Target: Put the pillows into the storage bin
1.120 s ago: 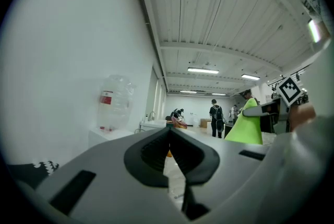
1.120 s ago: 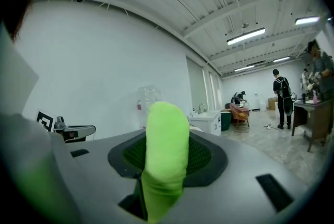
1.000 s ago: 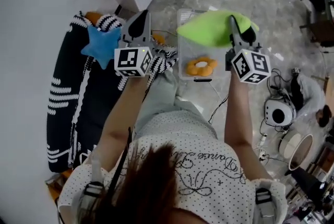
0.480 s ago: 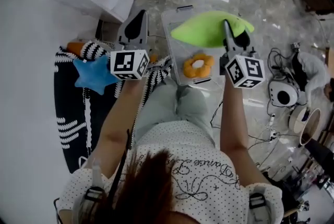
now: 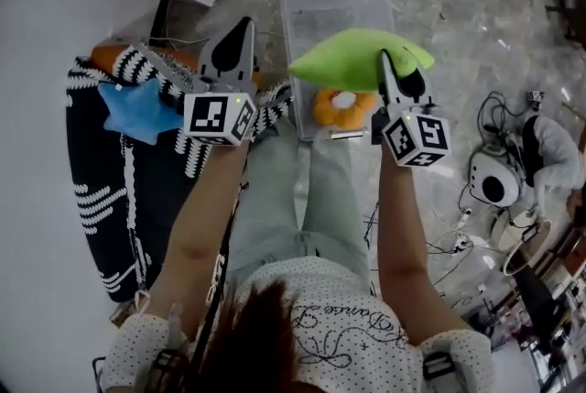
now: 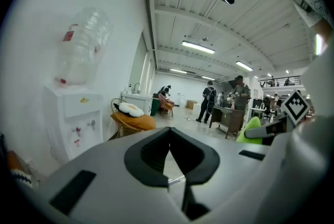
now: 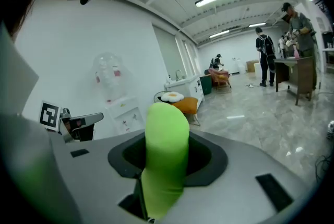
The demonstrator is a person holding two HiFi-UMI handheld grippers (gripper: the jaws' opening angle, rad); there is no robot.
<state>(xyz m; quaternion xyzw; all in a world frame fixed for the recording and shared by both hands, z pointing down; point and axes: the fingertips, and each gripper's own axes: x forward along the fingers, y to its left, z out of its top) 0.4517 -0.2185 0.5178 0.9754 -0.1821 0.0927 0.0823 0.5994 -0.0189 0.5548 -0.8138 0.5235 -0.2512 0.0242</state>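
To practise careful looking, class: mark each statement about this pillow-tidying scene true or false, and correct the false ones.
1. The right gripper is closed on the green pillow. True.
2. The left gripper holds the blue star pillow. False: its jaws are shut on nothing, and the blue star pillow lies on the black-and-white rug.
3. The orange flower pillow lies in the clear bin. True.
4. The green pillow lies on the rug. False: the right gripper holds it up over the bin.
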